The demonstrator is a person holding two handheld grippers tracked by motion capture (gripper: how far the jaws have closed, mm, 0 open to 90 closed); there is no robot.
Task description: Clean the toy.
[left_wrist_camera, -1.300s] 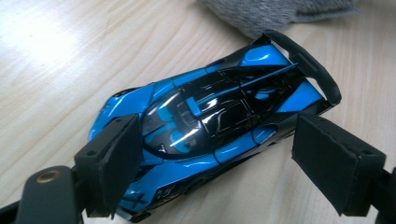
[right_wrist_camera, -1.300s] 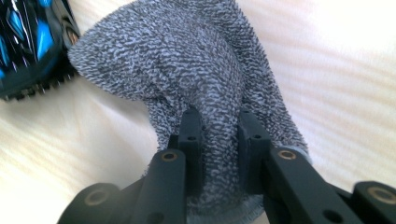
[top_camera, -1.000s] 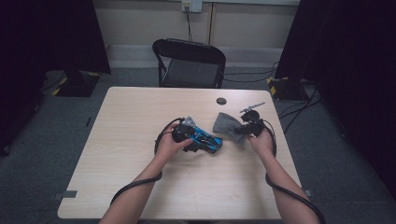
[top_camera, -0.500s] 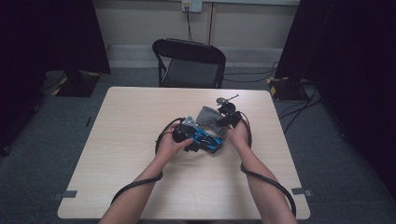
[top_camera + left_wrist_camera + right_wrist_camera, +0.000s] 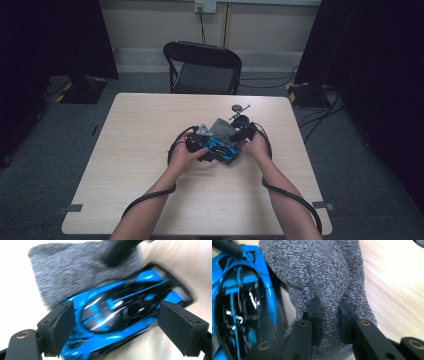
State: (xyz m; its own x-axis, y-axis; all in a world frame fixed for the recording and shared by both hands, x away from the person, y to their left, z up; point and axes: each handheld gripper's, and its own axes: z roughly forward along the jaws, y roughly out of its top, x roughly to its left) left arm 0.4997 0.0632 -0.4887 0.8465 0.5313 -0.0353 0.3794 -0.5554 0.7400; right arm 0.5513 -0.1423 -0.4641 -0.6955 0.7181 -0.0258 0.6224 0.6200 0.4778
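Toy car body (image 5: pixel 120 312), glossy blue and black, lies on the pale wood worktop (image 5: pixel 130 150) near its middle, somewhat toward the far right corner. In the left gripper view it sits between the two black pads of the left tool (image 5: pixel 125 330), one pad at each end of the shell; whether the pads press on it or merely flank it cannot be told, as the picture is blurred. A grey terry cloth (image 5: pixel 319 277) lies against the far side of the car, one edge draped over it. The right tool (image 5: pixel 329 317) has its jaws nearly closed on a fold of that cloth, the fabric bunched between them, with the car just beside it in the right gripper view.

From the high view, the person's two hands meet over the car, left hand (image 5: pixel 186 152) on the near-left side and right hand (image 5: pixel 256 146) on the right, with black cables trailing from each tool back along the forearms toward the near edge. A small dark round object (image 5: pixel 237 107) rests on the worktop beyond the cloth, toward the far edge. A black folding chair (image 5: pixel 202 67) stands behind the far edge.
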